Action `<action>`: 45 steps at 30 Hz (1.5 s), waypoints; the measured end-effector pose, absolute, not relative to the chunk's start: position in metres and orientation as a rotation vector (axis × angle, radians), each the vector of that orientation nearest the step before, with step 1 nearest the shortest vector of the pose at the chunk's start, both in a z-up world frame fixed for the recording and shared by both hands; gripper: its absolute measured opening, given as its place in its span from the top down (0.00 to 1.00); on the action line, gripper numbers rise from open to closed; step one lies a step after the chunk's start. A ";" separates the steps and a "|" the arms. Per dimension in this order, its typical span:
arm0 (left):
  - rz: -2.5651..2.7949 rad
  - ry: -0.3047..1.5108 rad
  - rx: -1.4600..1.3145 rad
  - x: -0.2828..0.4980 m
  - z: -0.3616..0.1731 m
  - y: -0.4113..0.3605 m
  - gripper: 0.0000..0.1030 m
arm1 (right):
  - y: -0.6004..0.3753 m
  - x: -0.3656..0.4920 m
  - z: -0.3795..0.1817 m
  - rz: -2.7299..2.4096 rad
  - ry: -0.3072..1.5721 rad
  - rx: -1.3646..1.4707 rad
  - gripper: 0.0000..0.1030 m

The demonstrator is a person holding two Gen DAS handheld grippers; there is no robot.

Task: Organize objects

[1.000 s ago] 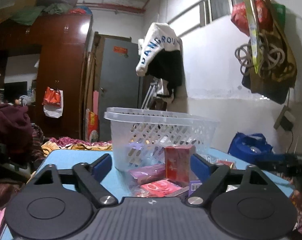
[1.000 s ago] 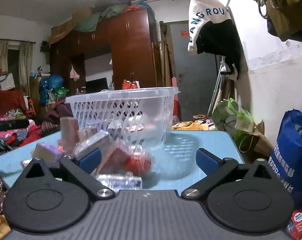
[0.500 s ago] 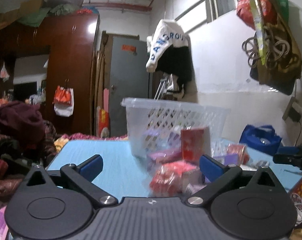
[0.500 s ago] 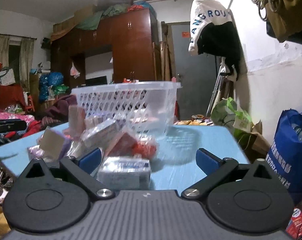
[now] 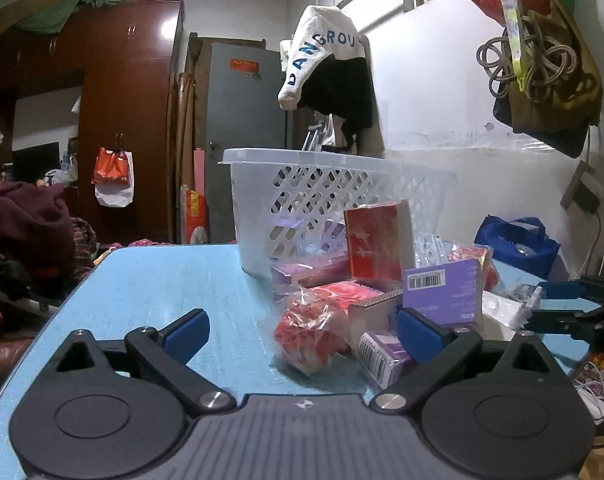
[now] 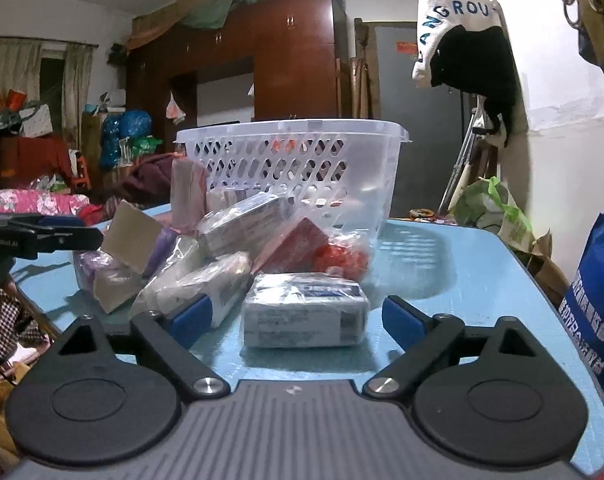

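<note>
- Left gripper (image 5: 300, 330): jaws closing, still wide apart; red wrapped packet (image 5: 311, 330) lies between them, untouched.
- Right gripper (image 6: 296, 314): jaws closing around white-blue packet (image 6: 303, 310), pads not touching.
- Basket (image 6: 294, 168): behind the pile, on blue table (image 6: 453, 276).

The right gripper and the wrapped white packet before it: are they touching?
Apart. The right wrist view shows gaps between the closing right gripper and the wrapped white packet.
</note>
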State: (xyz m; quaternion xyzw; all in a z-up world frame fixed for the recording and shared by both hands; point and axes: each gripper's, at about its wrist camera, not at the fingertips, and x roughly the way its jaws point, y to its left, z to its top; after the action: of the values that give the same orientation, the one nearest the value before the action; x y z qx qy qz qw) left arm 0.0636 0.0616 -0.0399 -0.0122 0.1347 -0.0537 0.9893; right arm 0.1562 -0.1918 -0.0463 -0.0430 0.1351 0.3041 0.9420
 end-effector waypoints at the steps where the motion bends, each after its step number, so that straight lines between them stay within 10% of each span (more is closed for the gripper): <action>1: -0.108 0.267 -0.024 0.063 -0.040 0.060 0.02 | -0.190 0.157 -0.047 0.618 0.279 -0.101 0.18; 4: -0.112 0.249 -0.021 0.060 -0.040 0.060 0.05 | -0.190 0.159 -0.050 0.623 0.297 -0.112 0.31; 43: -0.056 0.396 -0.038 0.093 -0.033 0.048 0.29 | -0.201 0.161 -0.050 0.641 0.309 -0.087 0.32; 45: -0.074 0.391 -0.050 0.093 -0.033 0.050 0.48 | -0.201 0.160 -0.049 0.637 0.306 -0.084 0.33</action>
State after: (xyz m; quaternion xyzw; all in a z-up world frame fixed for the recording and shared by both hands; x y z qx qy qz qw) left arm 0.0932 0.0497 -0.0334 -0.0250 0.1940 -0.0369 0.9800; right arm 0.1602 -0.2012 -0.0492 -0.0413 0.1496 0.3117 0.9374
